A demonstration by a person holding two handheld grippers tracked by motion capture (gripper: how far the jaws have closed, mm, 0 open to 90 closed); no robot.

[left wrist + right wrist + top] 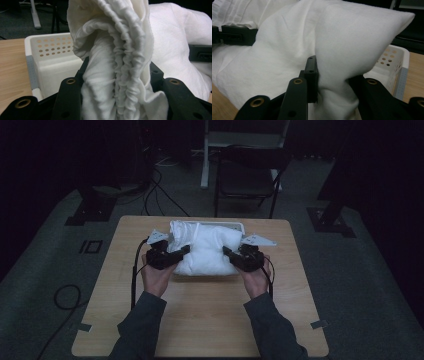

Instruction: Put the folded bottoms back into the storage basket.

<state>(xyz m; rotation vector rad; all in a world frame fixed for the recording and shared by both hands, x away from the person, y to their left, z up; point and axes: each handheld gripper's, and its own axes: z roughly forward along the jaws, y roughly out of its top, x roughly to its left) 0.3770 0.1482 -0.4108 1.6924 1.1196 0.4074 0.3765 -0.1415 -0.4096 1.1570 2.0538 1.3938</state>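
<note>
A soft white pillow [207, 247] partly inside a white pillowcase lies across the middle of the wooden table [200, 320], over a white perforated basket [235, 225]. My left gripper [184, 252] is shut on the gathered, ruffled edge of the pillowcase [117, 70] at the pillow's left side. Clamped on the pillow's right corner [342, 50] is my right gripper [228, 253]. In the left gripper view the basket [52, 57] stands behind the bunched cloth, and in the right gripper view its wall [394, 62] shows at the right.
A dark folding chair [247, 175] and a white stand [205, 155] are on the carpet beyond the table's far edge. Cables trail on the floor at the left [65, 295]. The near half of the tabletop is bare wood.
</note>
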